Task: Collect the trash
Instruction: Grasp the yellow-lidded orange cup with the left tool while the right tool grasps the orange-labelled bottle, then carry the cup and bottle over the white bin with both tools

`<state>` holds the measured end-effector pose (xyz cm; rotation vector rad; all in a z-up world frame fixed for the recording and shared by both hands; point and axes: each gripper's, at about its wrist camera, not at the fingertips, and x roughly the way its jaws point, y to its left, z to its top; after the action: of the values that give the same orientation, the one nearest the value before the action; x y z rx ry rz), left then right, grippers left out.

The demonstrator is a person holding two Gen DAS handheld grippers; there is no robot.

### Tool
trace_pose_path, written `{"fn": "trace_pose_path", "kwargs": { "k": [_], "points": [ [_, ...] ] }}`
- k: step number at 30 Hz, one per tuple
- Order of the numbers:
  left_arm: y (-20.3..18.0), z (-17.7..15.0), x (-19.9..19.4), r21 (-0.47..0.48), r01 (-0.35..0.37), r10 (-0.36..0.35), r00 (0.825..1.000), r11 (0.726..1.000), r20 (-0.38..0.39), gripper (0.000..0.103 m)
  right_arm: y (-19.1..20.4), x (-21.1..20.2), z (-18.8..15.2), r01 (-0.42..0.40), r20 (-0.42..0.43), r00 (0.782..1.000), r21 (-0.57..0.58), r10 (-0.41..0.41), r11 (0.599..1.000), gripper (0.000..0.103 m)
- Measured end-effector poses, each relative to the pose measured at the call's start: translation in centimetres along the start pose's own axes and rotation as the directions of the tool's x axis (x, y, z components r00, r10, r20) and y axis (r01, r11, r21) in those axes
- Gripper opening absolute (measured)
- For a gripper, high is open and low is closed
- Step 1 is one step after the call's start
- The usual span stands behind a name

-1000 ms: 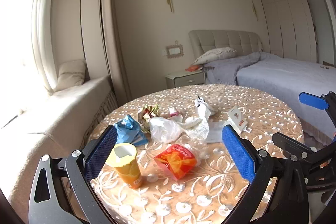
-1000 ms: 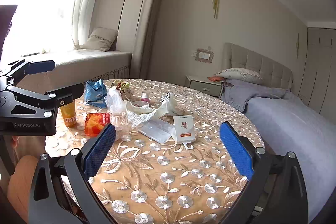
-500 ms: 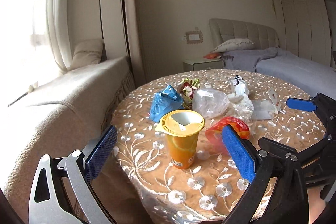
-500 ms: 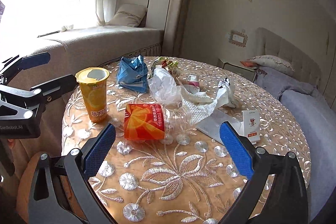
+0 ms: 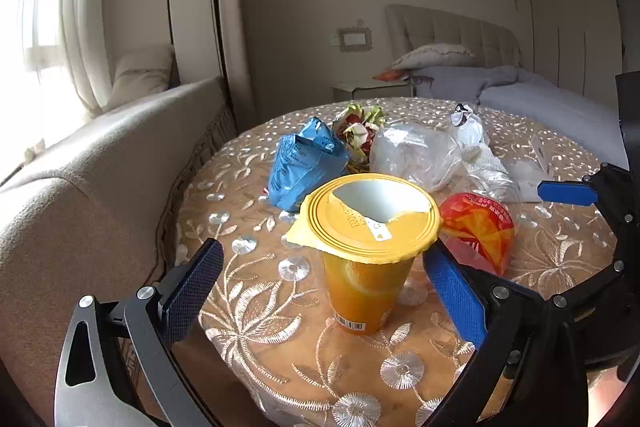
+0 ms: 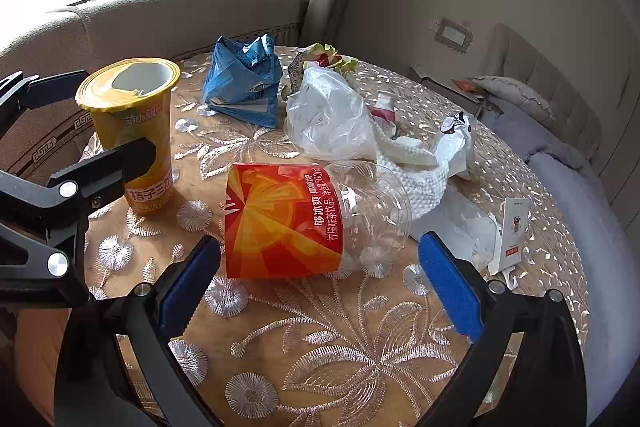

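Note:
Trash lies on a round table with a gold embroidered cloth (image 5: 260, 311). A yellow drink cup (image 5: 368, 267) with a torn foil lid stands upright between the jaws of my open left gripper (image 5: 324, 291), not touched; it also shows in the right wrist view (image 6: 136, 131). A clear plastic bottle with a red-orange label (image 6: 292, 219) lies on its side just ahead of my open right gripper (image 6: 320, 279). Behind lie a crumpled blue wrapper (image 6: 244, 83), a clear plastic bag (image 6: 328, 115) and white tissue (image 6: 412, 163).
A small white card (image 6: 512, 231) and a flat clear packet (image 6: 460, 223) lie at the table's right. A beige window seat (image 5: 80, 163) borders the table on the left. A bed (image 5: 540, 99) and nightstand stand behind.
Both grippers have moved in closer and lower. The cup now stands between the left jaws, and the bottle now lies just ahead of the right jaws.

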<state>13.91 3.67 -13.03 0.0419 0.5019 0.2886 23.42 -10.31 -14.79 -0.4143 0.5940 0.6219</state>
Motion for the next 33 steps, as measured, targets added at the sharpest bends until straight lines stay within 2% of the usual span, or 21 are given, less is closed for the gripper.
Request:
{"fn": "trace_pose_path", "kwargs": {
  "k": [5, 9, 11, 13, 18, 23, 29, 33],
  "points": [
    [-0.2, 0.7, 1.8, -0.008, 0.014, -0.014, 1.0, 1.0, -0.028, 0.098, -2.8, 1.6, 0.1, -0.023, -0.088, 0.995, 0.148, 0.036, 0.989, 0.097],
    [-0.4, 0.8, 3.0, -0.015, 0.043, -0.044, 0.998, 0.999, -0.053, 0.096, -4.2, 2.5, 0.1, -0.075, -0.12, 0.988, 0.204, 0.101, 0.976, 0.054],
    [-0.9, 0.8, 3.7, 0.007, 0.029, -0.028, 0.997, 1.0, -0.073, 0.061, -4.4, 2.5, 0.1, -0.075, -0.124, 0.987, 0.209, 0.102, 0.975, 0.043],
    [-1.2, 0.5, 4.4, 0.005, 0.026, -0.025, 0.995, 1.0, -0.099, 0.047, -4.5, 2.3, 0.0, -0.048, -0.117, 0.99, 0.203, 0.073, 0.978, 0.019],
    [-1.7, 0.2, 3.7, 0.008, 0.024, -0.024, 0.997, 1.0, -0.074, 0.046, -6.0, 1.5, -0.2, -0.037, -0.091, 0.994, 0.232, 0.059, 0.972, 0.012],
    [-1.8, 0.8, 2.1, -0.009, 0.034, -0.034, 0.998, 0.999, -0.049, 0.046, -7.9, -0.4, -0.1, -0.033, -0.028, 0.999, 0.268, 0.042, 0.963, 0.006],
    [-3.0, 1.7, 0.5, -0.004, 0.042, -0.042, 0.999, 0.999, -0.011, 0.045, -9.3, -2.4, -0.5, -0.031, 0.013, 1.0, 0.284, 0.029, 0.958, 0.005],
    [-4.3, 2.4, -0.8, 0.001, 0.082, -0.082, 0.997, 0.997, 0.008, 0.045, -10.7, -4.8, -1.4, -0.013, 0.042, 0.999, 0.301, 0.0, 0.953, 0.005]
  ]
}}
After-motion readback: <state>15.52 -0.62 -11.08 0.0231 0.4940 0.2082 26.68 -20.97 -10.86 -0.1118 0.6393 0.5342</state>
